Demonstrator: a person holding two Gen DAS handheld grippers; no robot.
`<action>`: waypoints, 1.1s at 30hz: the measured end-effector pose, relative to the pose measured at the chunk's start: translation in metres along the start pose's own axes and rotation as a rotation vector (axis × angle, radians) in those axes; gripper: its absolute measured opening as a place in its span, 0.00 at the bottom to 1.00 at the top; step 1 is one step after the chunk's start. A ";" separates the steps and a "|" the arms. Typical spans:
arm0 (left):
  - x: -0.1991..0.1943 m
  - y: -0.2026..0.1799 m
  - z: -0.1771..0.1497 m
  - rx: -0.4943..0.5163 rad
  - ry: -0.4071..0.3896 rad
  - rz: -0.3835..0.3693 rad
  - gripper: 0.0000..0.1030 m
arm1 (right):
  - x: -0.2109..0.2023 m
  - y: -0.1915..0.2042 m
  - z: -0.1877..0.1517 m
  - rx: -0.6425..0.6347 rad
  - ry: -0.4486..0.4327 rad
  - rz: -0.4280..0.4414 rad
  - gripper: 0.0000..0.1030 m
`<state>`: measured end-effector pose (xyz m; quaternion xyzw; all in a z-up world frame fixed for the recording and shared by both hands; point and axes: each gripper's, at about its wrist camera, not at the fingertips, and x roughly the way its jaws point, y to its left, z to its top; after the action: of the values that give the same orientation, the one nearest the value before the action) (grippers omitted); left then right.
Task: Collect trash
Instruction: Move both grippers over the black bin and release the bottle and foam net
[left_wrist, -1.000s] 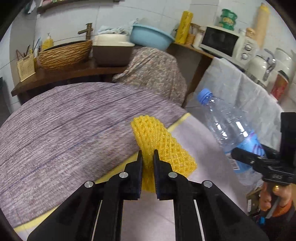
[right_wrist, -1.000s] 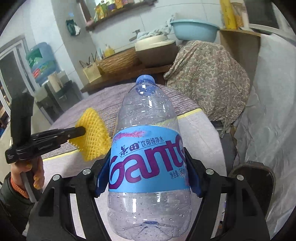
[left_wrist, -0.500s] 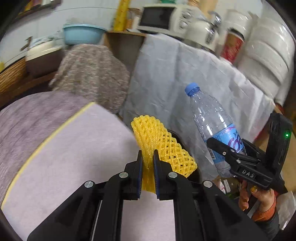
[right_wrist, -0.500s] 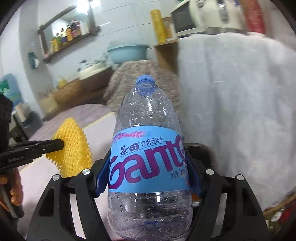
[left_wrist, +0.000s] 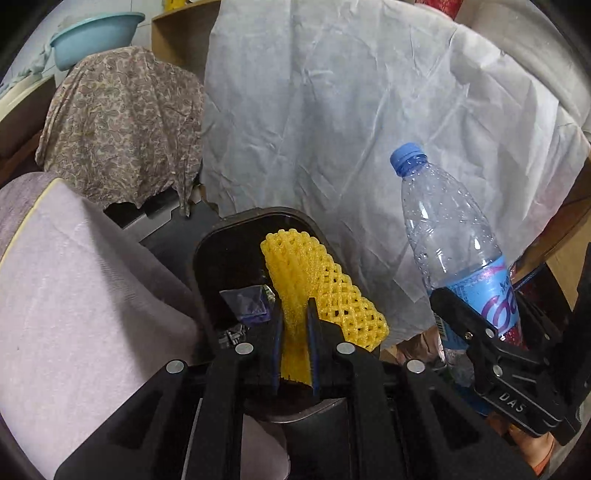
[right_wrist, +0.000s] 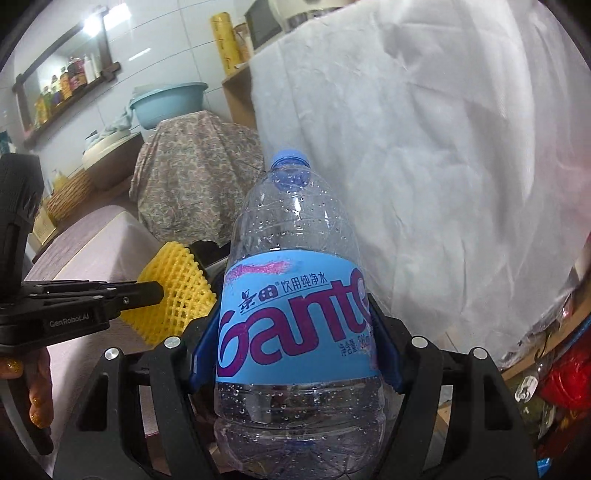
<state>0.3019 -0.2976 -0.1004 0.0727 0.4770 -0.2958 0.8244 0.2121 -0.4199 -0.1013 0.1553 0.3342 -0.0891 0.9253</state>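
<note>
Readable stuff from where I'm standing: the clear plastic bottle (right_wrist: 295, 314) has a blue label with big purple "Gante…" lettering and Chinese above it, 景田 饮用纯净水, plus small print too tiny to make out. The left gripper (right_wrist: 157, 293) body says "GenRoboAI", and the right gripper (left_wrist: 476, 325) shows "DAS".
</note>
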 end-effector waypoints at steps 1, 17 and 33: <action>0.004 -0.001 0.001 0.000 0.004 0.006 0.22 | 0.002 -0.004 -0.002 0.005 0.004 -0.001 0.68; -0.013 -0.002 -0.007 0.036 -0.078 0.043 0.61 | 0.059 0.008 -0.022 -0.012 0.100 0.039 0.68; -0.037 0.012 -0.011 0.001 -0.132 0.037 0.65 | 0.157 0.032 -0.049 0.015 0.261 0.069 0.69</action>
<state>0.2868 -0.2686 -0.0777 0.0622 0.4200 -0.2849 0.8594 0.3108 -0.3827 -0.2311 0.1837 0.4455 -0.0389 0.8754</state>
